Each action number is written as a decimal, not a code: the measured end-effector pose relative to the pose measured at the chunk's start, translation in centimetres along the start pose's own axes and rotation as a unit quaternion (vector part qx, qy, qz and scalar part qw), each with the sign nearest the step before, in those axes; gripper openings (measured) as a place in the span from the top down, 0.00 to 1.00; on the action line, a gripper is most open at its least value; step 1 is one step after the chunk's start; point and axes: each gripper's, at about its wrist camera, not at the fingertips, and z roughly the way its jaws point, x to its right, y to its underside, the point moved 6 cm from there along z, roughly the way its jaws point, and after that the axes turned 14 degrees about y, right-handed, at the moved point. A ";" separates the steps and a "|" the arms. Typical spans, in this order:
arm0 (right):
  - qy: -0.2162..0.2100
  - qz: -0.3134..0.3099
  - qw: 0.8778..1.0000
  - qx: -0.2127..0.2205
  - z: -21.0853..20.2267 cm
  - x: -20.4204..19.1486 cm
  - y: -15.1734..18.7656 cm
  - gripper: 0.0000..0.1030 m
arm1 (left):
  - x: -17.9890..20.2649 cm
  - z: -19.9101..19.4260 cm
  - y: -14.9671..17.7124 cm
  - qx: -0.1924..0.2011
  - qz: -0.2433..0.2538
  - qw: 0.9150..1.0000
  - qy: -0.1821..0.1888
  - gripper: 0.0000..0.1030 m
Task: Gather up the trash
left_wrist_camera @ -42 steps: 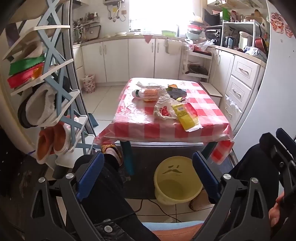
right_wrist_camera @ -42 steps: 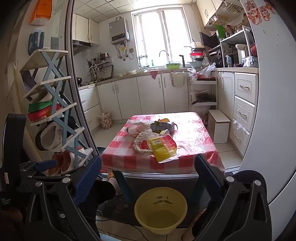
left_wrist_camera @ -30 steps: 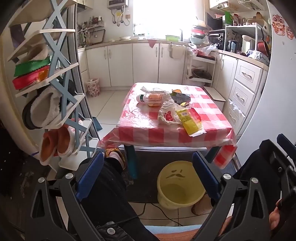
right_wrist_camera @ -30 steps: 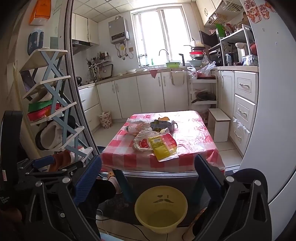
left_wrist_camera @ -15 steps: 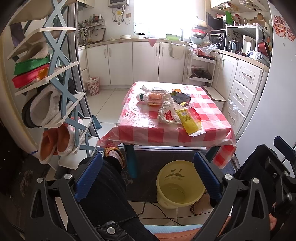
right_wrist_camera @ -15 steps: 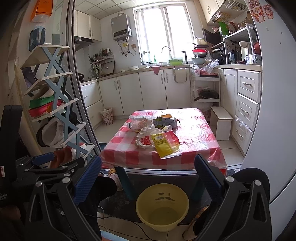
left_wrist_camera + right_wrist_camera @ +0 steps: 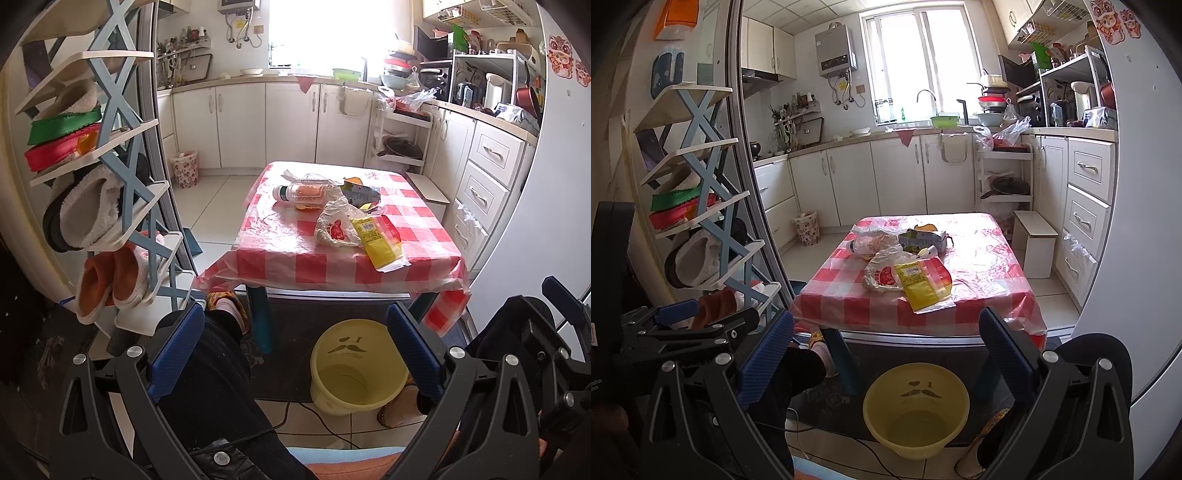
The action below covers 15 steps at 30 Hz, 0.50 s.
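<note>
Both tongs [image 7: 295, 354] [image 7: 884, 354] raised slightly; trash [image 7: 347, 218] well ahead on table [image 7: 280, 258].

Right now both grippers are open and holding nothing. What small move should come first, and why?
Probably reach the right gripper forward toward the yellow packet. It lies nearest the table's front edge, on top of the crumpled plastic bag, so it looks the easiest first grab. The yellow bucket on the floor below looks empty, and the left gripper also hangs open, well back from the table.

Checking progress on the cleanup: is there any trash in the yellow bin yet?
No, the yellow bin under the table looks empty inside.
</note>
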 end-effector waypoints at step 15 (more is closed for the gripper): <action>-0.002 -0.003 1.000 -0.004 0.1 0.0 0.3 0.07 | 0.2 -0.2 0.1 0.003 -0.001 1.000 0.001 0.08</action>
